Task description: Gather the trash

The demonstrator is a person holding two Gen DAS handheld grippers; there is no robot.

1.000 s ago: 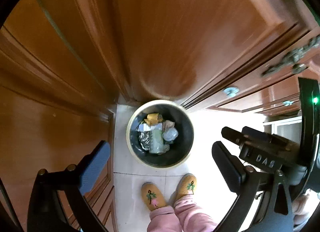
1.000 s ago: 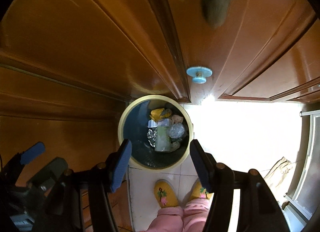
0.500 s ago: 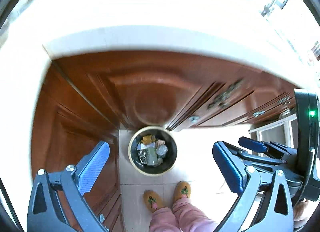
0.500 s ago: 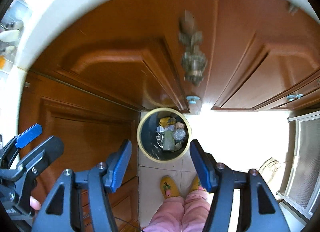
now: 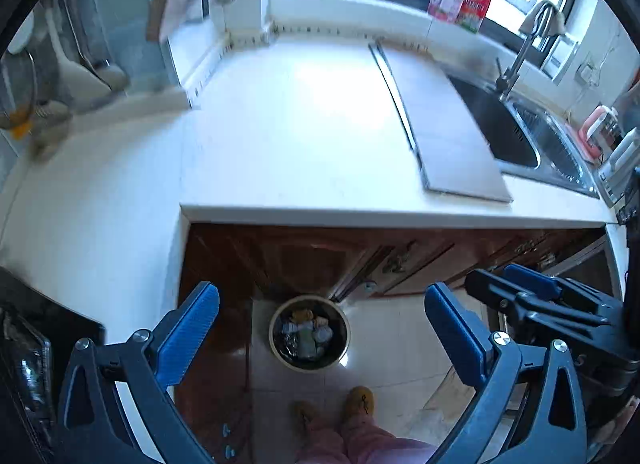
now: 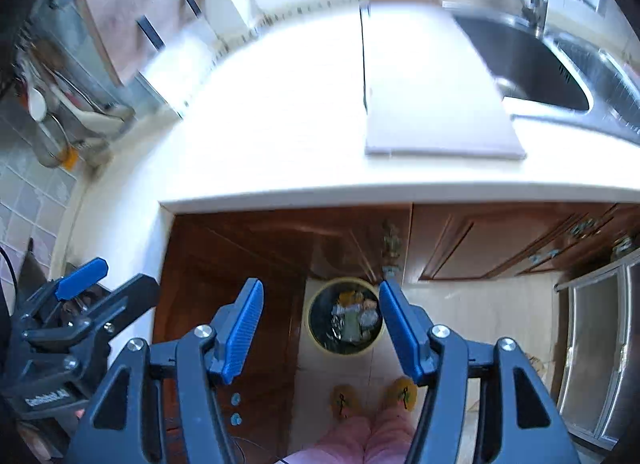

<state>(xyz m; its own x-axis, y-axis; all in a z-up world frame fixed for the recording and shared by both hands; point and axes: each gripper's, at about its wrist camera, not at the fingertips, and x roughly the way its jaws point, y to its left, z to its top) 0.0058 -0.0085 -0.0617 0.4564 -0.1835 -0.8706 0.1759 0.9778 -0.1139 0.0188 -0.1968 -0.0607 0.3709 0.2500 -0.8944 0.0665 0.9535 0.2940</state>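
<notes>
At the bottom edge of both views, pink trouser legs are cut off above yellow slippers on the tiled floor. Both grippers hang open and empty: the left gripper spread wide, the right gripper narrower. Between their fingers, down in the corner of the brown cabinets, stands the round bin, holding crumpled trash too small to sort. Beyond the table edge, a grey board lies beside the sink; the left wall's utensils are blurred.
</notes>
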